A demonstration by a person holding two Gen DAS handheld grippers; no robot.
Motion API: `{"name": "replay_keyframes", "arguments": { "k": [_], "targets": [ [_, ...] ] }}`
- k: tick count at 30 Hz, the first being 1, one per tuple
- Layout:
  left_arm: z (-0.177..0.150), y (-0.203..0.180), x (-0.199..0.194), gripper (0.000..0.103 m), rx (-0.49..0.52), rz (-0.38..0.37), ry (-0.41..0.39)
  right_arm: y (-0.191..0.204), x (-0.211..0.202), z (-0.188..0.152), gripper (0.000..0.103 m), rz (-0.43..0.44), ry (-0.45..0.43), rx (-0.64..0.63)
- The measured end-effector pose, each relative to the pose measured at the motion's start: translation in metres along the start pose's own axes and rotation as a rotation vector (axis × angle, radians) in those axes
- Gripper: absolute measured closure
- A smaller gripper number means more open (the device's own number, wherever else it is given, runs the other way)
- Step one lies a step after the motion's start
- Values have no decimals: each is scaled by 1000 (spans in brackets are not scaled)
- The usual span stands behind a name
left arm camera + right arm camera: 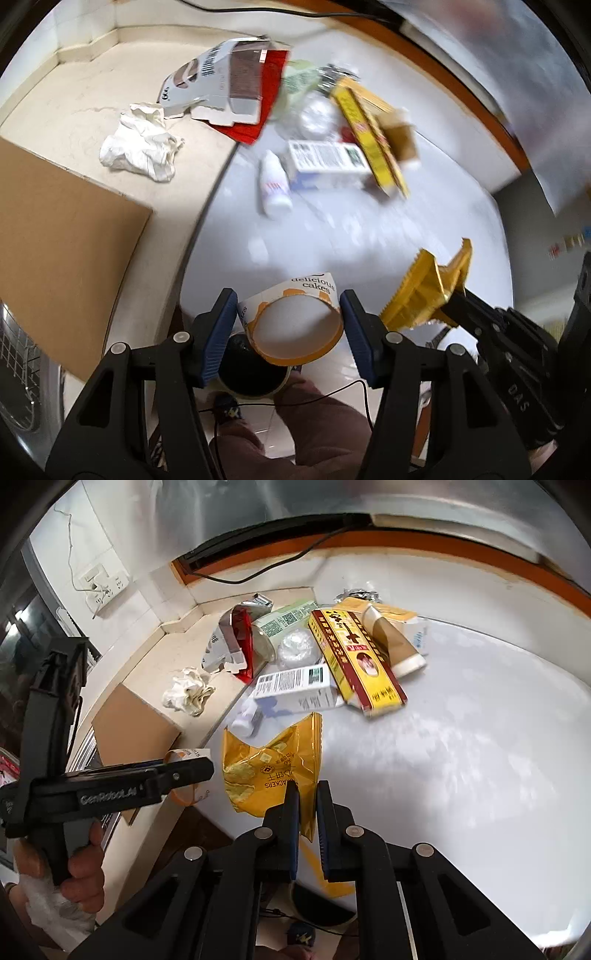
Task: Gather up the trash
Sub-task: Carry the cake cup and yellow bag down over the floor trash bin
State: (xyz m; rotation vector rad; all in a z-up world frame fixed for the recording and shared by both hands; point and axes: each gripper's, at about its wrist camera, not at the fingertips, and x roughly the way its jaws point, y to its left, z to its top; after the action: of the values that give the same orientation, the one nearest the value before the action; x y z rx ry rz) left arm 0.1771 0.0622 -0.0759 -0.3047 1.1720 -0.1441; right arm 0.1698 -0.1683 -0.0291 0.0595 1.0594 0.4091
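A paper cake cup (314, 286) printed "delicious cakes", white with an orange rim, sits between the blue pads of my left gripper (288, 306), which is shut on it just off the near edge of the white table (369, 236). In the right wrist view the same cup (184, 755) shows at the tip of the left gripper (192, 771). My right gripper (308, 788) is shut on a crinkled yellow cracker wrapper (273, 768), lifted above the table. In the left wrist view that wrapper (421, 295) hangs to the right of the cup.
More litter lies at the far side: a crumpled tissue (140, 147), a torn grey and red carton (229, 88), a small white bottle (273, 188), a white box (325, 162) and a yellow-red box (354, 657). A cardboard sheet (62, 240) lies left. A round dark-mouthed container (251, 373) stands below.
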Motion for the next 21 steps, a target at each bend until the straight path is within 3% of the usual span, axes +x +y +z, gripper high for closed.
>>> {"name": "replay_keyframes", "arguments": {
  "k": [6,11,16,21],
  "targets": [
    [-55,-8,-19,49,135,-34,33,24,-34,-58,94,-64,-19,70],
    [-96,-14,-16,49,192,-41,72,33,-38,-114,94,-101,31,126],
    [-133,-11,2,49,197,-37,138,29,-22,-156,94,-113,103,148],
    [-164,-6,49,49,159,7,203,17,21,-207,94,-120,210,175]
  ]
}}
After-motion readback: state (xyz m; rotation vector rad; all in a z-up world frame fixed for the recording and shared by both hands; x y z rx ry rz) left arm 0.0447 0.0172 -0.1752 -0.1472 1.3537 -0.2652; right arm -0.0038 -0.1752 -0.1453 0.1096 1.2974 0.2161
